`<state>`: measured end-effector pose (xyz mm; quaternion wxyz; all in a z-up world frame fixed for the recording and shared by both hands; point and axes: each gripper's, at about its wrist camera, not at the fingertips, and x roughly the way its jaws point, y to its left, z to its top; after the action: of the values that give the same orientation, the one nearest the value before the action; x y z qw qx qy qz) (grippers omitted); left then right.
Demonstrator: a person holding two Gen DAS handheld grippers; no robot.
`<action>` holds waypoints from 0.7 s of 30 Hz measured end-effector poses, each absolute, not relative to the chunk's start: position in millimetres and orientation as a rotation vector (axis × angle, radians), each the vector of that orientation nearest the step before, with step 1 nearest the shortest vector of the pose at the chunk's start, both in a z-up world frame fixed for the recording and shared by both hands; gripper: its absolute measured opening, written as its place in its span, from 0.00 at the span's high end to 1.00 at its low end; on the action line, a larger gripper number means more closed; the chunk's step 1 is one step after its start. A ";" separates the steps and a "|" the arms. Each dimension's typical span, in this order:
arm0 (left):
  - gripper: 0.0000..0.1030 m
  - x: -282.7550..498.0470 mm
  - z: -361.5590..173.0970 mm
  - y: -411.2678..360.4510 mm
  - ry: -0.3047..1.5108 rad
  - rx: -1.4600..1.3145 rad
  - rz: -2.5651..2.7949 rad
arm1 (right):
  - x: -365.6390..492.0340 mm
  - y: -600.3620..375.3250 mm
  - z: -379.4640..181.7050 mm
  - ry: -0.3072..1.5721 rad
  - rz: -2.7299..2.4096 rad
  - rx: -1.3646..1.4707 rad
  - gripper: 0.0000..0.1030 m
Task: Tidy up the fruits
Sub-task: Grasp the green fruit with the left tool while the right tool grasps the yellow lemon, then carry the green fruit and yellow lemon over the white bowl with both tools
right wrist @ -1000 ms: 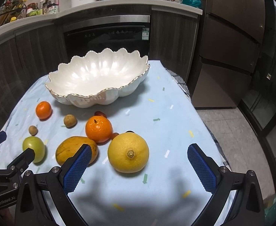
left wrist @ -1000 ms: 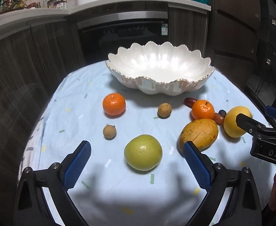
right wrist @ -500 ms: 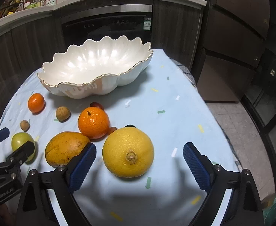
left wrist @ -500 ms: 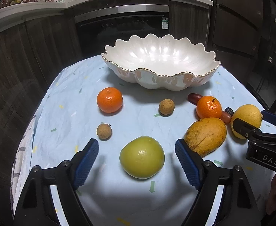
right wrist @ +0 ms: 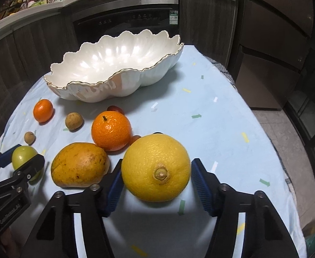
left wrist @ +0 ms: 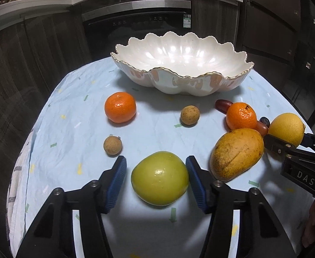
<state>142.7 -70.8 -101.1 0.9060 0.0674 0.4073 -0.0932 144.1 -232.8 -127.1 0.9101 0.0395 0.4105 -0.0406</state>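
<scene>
A white scalloped bowl (left wrist: 200,83) (right wrist: 157,75) stands empty at the far side of the table. My left gripper (left wrist: 156,169) straddles a green apple (left wrist: 160,178); the right pad touches it, the left pad stands a little off. My right gripper (right wrist: 156,173) straddles a yellow lemon (right wrist: 156,167) with its pads at the lemon's sides; the lemon rests on the cloth. A mango (left wrist: 237,153) (right wrist: 79,164) lies between the two fruits. Two tangerines (left wrist: 120,107) (left wrist: 241,116) and two small brown fruits (left wrist: 190,115) (left wrist: 112,145) lie on the cloth.
The round table has a light blue cloth (left wrist: 75,111) whose edge drops off left and right. Small dark red fruits (left wrist: 223,104) lie by the right tangerine. Dark cabinets and an oven (left wrist: 135,21) stand behind.
Both grippers have moved forward and narrowed: the left now closes around the green apple, the right around the lemon. The fruits have not moved.
</scene>
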 end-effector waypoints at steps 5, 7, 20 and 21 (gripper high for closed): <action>0.52 140.4 -100.9 -72.7 0.829 0.153 -0.197 | 143.4 -232.3 -126.9 0.846 -0.082 0.089 0.46; 0.52 139.9 -100.9 -72.7 0.827 0.154 -0.197 | 142.4 -232.6 -127.0 0.845 -0.082 0.093 0.46; 0.53 133.7 -93.9 -71.1 0.814 0.158 -0.205 | 138.3 -231.9 -124.7 0.844 -0.081 0.094 0.47; 0.53 133.1 -92.8 -71.0 0.813 0.158 -0.206 | 137.6 -231.8 -123.9 0.842 -0.081 0.094 0.47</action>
<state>133.1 -71.0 -92.8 0.9104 0.0765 0.3941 -0.0998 137.6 -231.8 -123.9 0.9108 0.0458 0.4084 -0.0392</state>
